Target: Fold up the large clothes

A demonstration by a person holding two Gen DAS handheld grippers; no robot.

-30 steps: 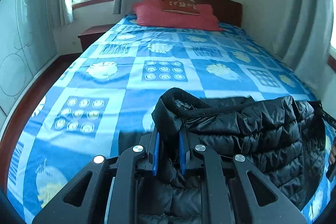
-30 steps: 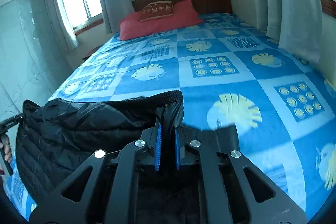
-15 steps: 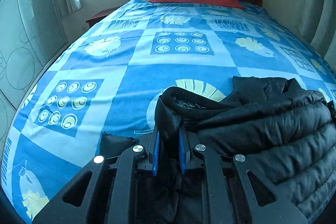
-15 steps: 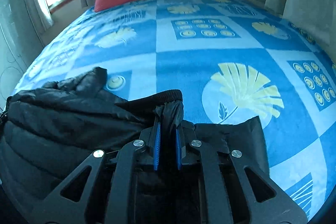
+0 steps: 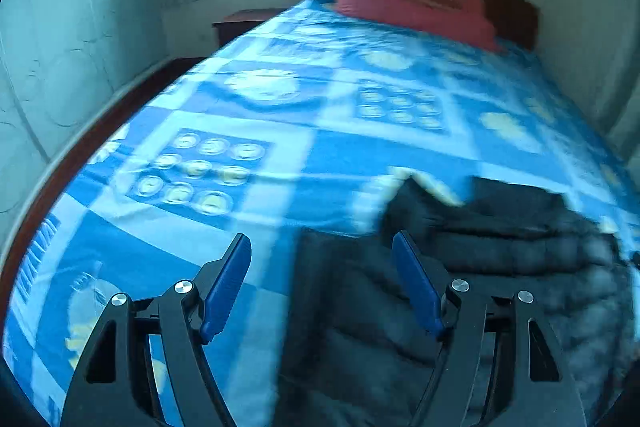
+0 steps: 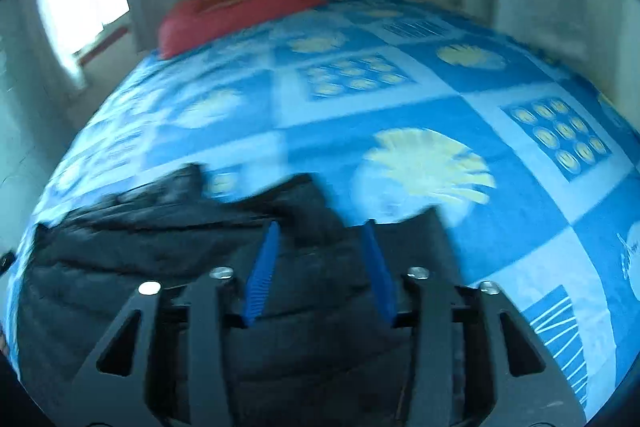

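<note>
From the left wrist view, the left gripper (image 5: 322, 247) has just let go: 1 second ago its 2 blue pads pinched a fold of the black puffer jacket (image 5: 480, 267), and now the jaws are opening, wide apart, with only the jacket's left edge lying loose between them, nothing pressed. The jacket sits in the lower right of the frame, flat on the blue patterned bedspread (image 5: 280, 131). The picture is blurred, so the seams are hard to read. The red pillow (image 5: 412, 7) stays far off at the upper right, by the headboard.

From the right wrist view, the right gripper (image 6: 322, 239) tells the same story. Its jaws are opening too, less wide, and the hem they clamped half a second ago now lies slack between the pads. The jacket (image 6: 160, 239) fills the lower left and middle of the frame, doubled over on the bedspread (image 6: 440, 87).

I judge that 1 fold has just been laid down and released; both tongs are free to take a new hold for the next fold.
</note>
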